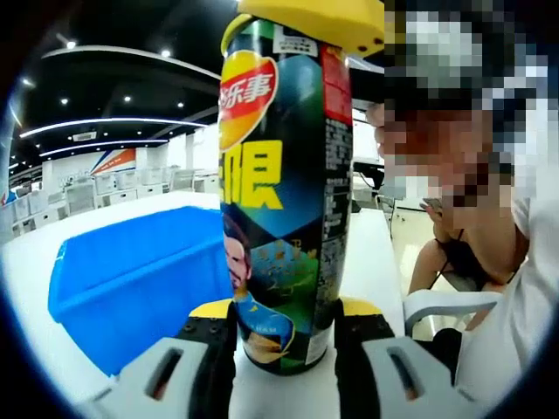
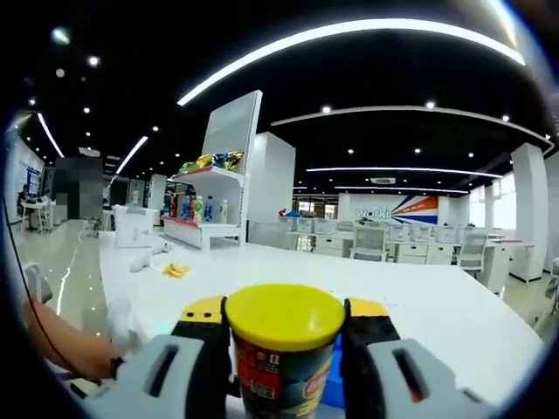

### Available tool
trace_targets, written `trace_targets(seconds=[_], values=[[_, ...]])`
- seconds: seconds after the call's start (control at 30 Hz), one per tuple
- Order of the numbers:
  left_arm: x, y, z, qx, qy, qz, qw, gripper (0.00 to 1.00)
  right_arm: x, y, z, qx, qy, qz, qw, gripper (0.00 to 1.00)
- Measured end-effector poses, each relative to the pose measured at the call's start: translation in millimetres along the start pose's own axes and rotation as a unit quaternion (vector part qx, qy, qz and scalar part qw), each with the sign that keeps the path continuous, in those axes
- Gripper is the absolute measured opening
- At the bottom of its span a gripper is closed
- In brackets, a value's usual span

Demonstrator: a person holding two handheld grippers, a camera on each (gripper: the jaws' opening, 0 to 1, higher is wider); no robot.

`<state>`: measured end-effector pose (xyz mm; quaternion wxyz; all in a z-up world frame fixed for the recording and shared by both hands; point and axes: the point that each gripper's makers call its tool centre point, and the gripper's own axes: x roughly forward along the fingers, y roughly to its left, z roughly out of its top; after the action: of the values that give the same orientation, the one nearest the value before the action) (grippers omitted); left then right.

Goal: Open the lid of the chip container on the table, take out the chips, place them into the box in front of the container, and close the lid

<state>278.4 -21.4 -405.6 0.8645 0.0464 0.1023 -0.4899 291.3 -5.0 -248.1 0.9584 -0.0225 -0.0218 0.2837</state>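
Observation:
The chip container (image 1: 284, 201) is a tall dark-green can with yellow and red print, standing upright on the white table (image 1: 371, 253). My left gripper (image 1: 284, 321) is shut on its base, one jaw on each side. The can's yellow lid (image 2: 284, 316) sits on its top, and my right gripper (image 2: 284, 321) is shut around the lid and rim. In the left gripper view the lid (image 1: 314, 19) shows at the very top. The blue box (image 1: 140, 279) lies just left of the can, open side up; a sliver of it (image 2: 334, 380) shows beside the can.
A person (image 1: 489, 262) sits close at the right of the can, and a hand (image 2: 79, 353) rests at the table's left edge. A small yellow item (image 2: 175, 271) and a white box (image 2: 133, 225) lie farther along the table. A shelf of goods (image 2: 210, 205) stands behind.

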Motion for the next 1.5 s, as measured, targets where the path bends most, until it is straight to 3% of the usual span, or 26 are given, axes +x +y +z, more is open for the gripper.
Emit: trace_targets(seconds=[0.27,0.47,0.77,0.83,0.97,1.17,1.37,1.5], values=[[0,0.5,0.1,0.001,0.000,0.002,1.0000,0.44,-1,0,-1.2,0.034,0.016,0.001,0.9993,0.46],[0,0.3,0.1,0.005,0.000,0.005,1.0000,0.44,-1,0,1.5,0.066,0.010,0.010,0.9977,0.45],[-2,1.0,-0.6,0.005,-0.002,0.008,1.0000,0.44,0,0,1.4,0.081,0.013,0.009,0.9966,0.45],[-3,1.7,-0.7,0.004,-0.002,0.009,0.9999,0.45,-1,3,2.8,0.117,0.016,0.025,0.9927,0.45],[-3,2.7,-1.1,0.001,-0.003,0.010,0.9999,0.45,2,2,1.0,0.099,0.026,0.026,0.9945,0.46],[-3,3.1,-1.0,-0.001,-0.009,0.012,0.9999,0.45,0,1,2.5,0.115,0.011,0.035,0.9927,0.47],[-3,3.2,-0.7,-0.001,-0.008,0.011,0.9999,0.45,-4,-1,12.6,0.174,-0.014,0.058,0.9829,0.47],[-2,3.4,-0.5,-0.004,-0.009,0.010,0.9999,0.45,-7,-11,21.2,0.171,-0.034,0.049,0.9834,0.48]])
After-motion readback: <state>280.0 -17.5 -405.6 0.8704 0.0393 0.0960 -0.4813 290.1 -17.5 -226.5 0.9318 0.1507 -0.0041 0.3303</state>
